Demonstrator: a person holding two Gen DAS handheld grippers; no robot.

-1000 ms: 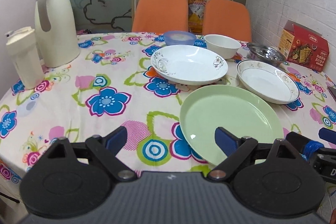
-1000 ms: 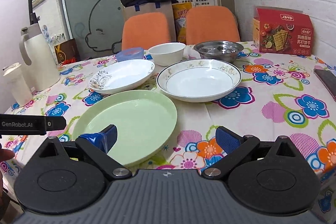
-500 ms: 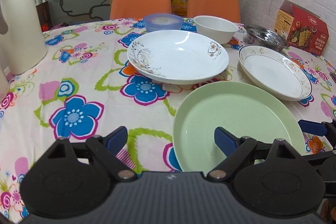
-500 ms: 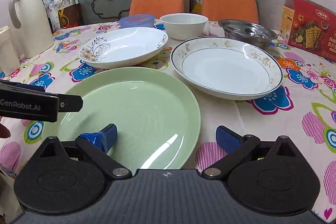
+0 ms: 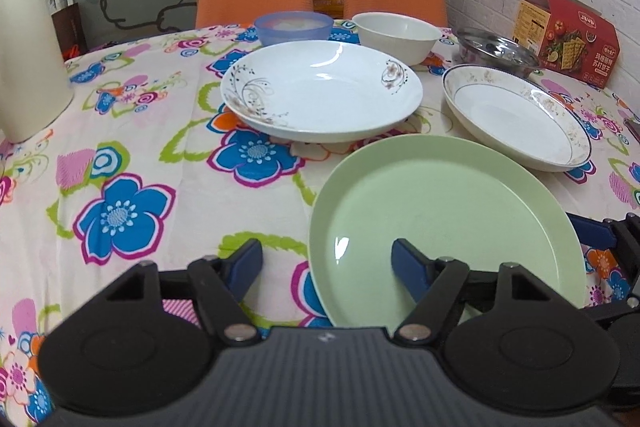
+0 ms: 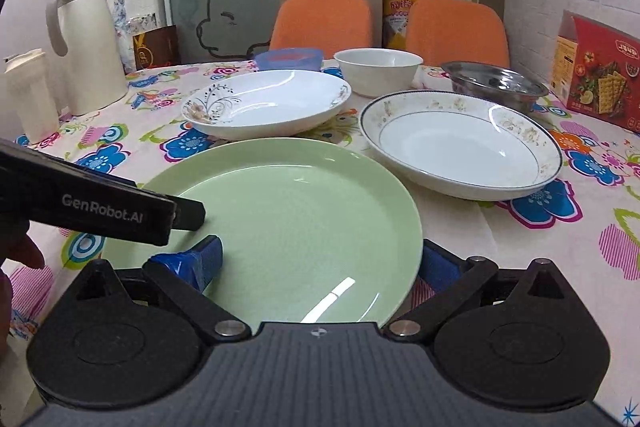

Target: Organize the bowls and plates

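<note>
I hold my two grippers at the near edge of the green plate (image 6: 288,223), which sits on the table (image 5: 120,131). My left gripper (image 5: 326,265) and right gripper (image 6: 320,263) are both spread wide, holding nothing. Next, I think, I pinch the rim and lift.

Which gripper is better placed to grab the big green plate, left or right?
Probably the right gripper. Its open fingers straddle the near right rim of the round pale green plate, one finger over the plate and one outside it. The left gripper, also open, straddles the left rim, seemingly less squarely.
</note>
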